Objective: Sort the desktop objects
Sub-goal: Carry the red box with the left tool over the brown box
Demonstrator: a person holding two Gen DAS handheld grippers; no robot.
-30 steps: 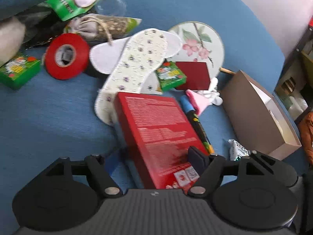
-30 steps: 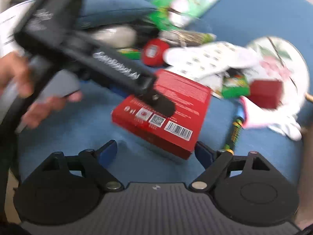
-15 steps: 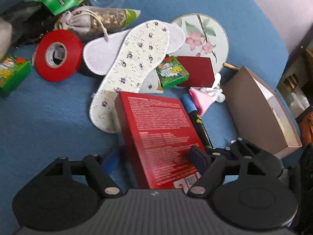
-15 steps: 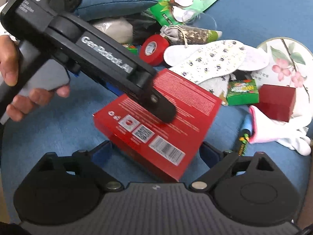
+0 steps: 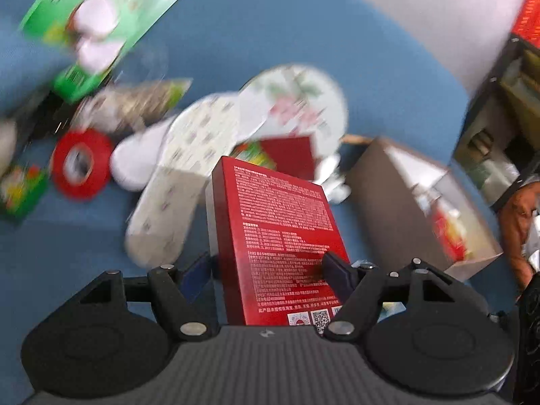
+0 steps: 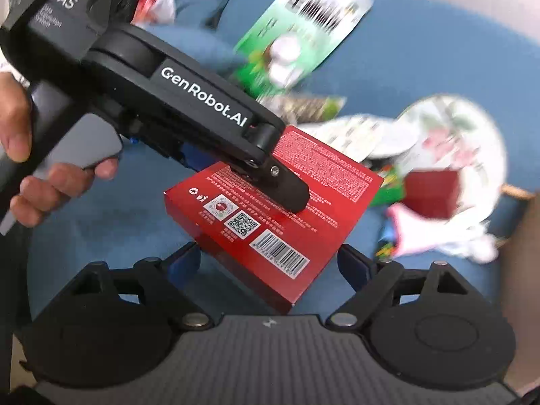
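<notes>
My left gripper (image 5: 266,270) is shut on a flat red box (image 5: 280,236) printed with white text and holds it tilted above the blue surface. In the right wrist view the same red box (image 6: 297,216) shows with its barcode and QR code, one black finger (image 6: 287,192) of the left gripper lying across its top. My right gripper (image 6: 270,260) is open, its fingers either side of the box's near corner without touching it.
On the blue cloth lie a red tape roll (image 5: 81,165), two patterned insoles (image 5: 189,168), a round floral fan (image 5: 297,108), a green snack bag (image 5: 98,23), a small dark red box (image 6: 432,192) and a pink-and-white glove (image 6: 438,236). An open cardboard box (image 5: 422,202) stands right.
The left gripper has lifted the red box up off the cloth and tilted it. The right gripper has come closer to the box's near corner. Both views are motion-blurred.
</notes>
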